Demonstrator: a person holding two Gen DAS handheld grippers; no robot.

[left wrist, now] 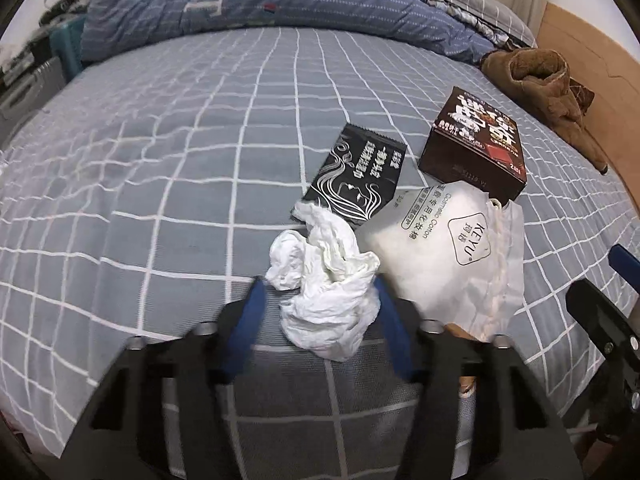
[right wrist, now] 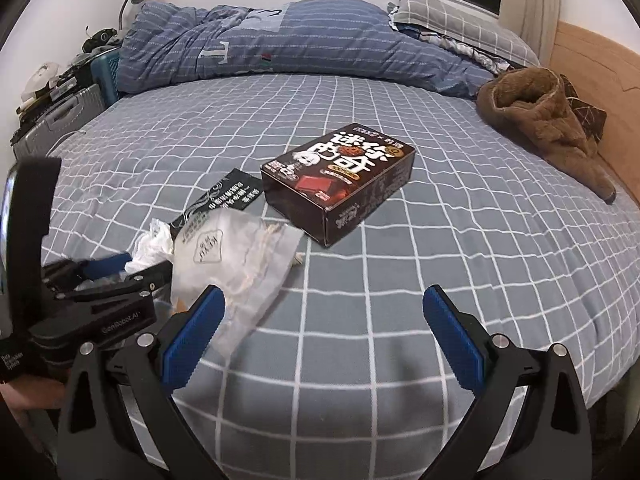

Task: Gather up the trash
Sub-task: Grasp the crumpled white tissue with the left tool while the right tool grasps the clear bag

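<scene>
A crumpled white tissue (left wrist: 324,280) lies on the checked bed sheet (left wrist: 140,200), and my left gripper (left wrist: 318,285) is shut on it, a blue pad against each side. Behind the tissue are a black sachet (left wrist: 352,176), a white cotton-pad bag (left wrist: 448,240) and a dark brown snack box (left wrist: 476,140). In the right wrist view my right gripper (right wrist: 324,292) stands open over bare sheet with nothing between its fingers. The box (right wrist: 340,176) is ahead of it, the bag (right wrist: 232,256) touches its left pad (right wrist: 196,328), and the left gripper (right wrist: 148,260) holds the tissue (right wrist: 150,246) at far left.
A brown fleece garment (right wrist: 540,120) lies by the wooden headboard (right wrist: 592,64) on the right. A folded blue duvet (right wrist: 280,40) and a pillow (right wrist: 460,16) fill the far end of the bed. A grey suitcase (right wrist: 60,116) stands off the left edge.
</scene>
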